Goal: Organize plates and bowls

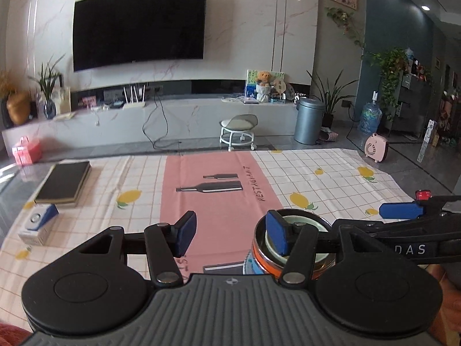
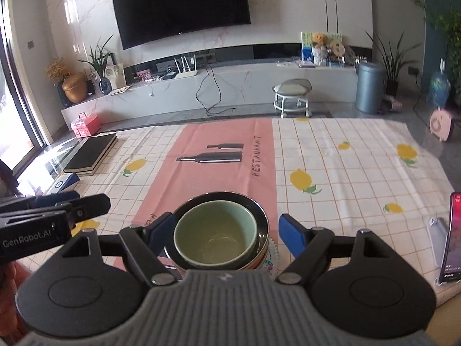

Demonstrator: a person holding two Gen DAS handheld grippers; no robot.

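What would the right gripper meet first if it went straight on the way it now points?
Probably the green bowl, nested in a dark-rimmed bowl between the open fingers of the right gripper. Depth is unclear; if the gripper passes above it, only tablecloth lies beyond.

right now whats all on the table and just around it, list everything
bowls: stack, green one inside a dark-rimmed one, near edge on pink strip
plate: one, patterned, under the stack
tablecloth: one, white checks with lemons
book: one, black, far left
box: one, blue and white, left edge
phone: one, propped at right
left hand-held gripper: open, left of stack
right hand-held gripper: open around stack
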